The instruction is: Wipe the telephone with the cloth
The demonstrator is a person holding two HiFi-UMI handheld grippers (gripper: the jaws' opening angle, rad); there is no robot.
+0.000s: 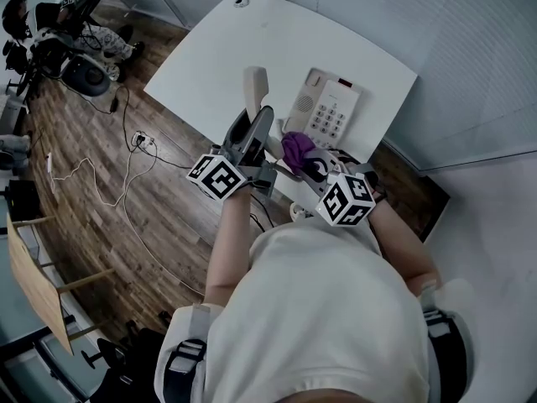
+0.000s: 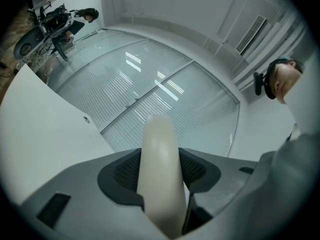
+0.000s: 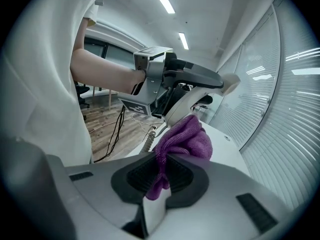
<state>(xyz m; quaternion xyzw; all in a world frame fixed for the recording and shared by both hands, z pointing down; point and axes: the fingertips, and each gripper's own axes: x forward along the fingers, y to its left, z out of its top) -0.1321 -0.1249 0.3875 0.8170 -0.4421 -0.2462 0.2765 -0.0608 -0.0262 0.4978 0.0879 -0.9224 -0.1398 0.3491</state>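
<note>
The left gripper [image 1: 258, 126] hides the handset's [image 1: 257, 86] lower half.

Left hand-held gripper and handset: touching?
Touching. The left gripper view shows the handset wedged between the jaws of the left hand-held gripper, with both pads pressed against its sides.

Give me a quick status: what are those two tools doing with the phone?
Left tool shut on handset, held up off phone base. Right tool shut on purple cloth, beside handset. Nothing between them.
</note>
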